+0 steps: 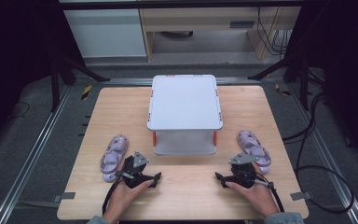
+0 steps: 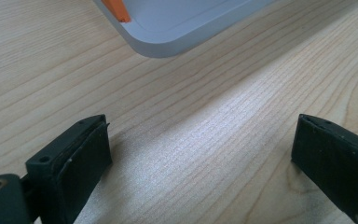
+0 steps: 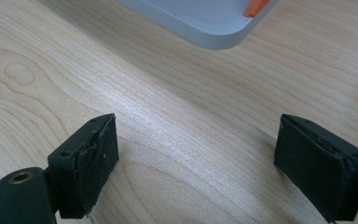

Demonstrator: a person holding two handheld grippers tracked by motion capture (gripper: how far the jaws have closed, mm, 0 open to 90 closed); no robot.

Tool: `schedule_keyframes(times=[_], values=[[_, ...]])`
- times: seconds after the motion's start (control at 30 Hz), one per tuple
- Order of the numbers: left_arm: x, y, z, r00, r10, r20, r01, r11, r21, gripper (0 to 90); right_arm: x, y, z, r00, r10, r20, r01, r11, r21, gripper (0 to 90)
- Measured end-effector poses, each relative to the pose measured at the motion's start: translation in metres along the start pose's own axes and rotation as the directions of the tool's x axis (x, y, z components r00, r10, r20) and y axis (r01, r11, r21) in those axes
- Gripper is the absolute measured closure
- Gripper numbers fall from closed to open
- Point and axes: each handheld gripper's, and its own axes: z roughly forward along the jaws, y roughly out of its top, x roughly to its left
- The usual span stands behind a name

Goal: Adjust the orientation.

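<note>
Seemingly nothing is started yet. On the table [image 1: 182, 196], the left sandal [image 1: 113, 156] lies beside the left gripper [image 1: 142, 176], long axis running away from the person, tilted slightly right. Between them stands the white rack [image 1: 185, 109]. The right gripper [image 1: 233, 176] rests near the right sandal [image 1: 254, 148], which angles leftward. Both grippers' jaws gape wide, holding nothing; both sandals remain to be picked up.

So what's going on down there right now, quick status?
Left gripper and right gripper both open, empty, resting on the table. Left sandal and right sandal lie untouched beside the grey shelf. Nothing in the way.
</note>
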Motion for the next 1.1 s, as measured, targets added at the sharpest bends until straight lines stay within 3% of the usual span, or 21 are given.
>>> schedule_keyframes(times=[0.2,0.3,0.43,0.77,0.93,1.1], values=[[0.001,0.002,-0.003,1.0000,0.002,0.004,-0.003,0.9998,0.020,4.9,0.000,0.000,0.000,1.0000,0.000,0.000,0.000,1.0000,0.000,13.5],[0.002,0.003,-0.007,0.9999,-0.009,0.013,0.009,0.9999,0.010,5.1,0.000,0.000,0.000,1.0000,0.000,0.000,0.000,1.0000,0.000,13.6],[0.006,0.005,-0.015,0.9999,-0.012,-0.008,0.012,0.9999,-0.007,6.8,0.000,0.000,0.000,1.0000,0.000,0.000,0.000,1.0000,0.000,13.5],[0.017,0.009,-0.054,0.9944,-0.036,-0.099,0.028,0.9959,-0.086,16.1,0.000,0.000,0.000,1.0000,0.000,0.000,0.000,1.0000,0.000,13.5],[0.025,0.009,-0.077,0.9865,-0.048,-0.156,0.028,0.9916,-0.126,23.3,0.000,0.000,0.000,1.0000,0.000,0.000,0.000,1.0000,0.000,13.6],[0.027,0.008,-0.089,0.9796,-0.042,-0.196,0.013,0.9892,-0.146,28.8,0.000,0.000,0.000,1.0000,0.000,0.000,0.000,1.0000,0.000,13.5]])
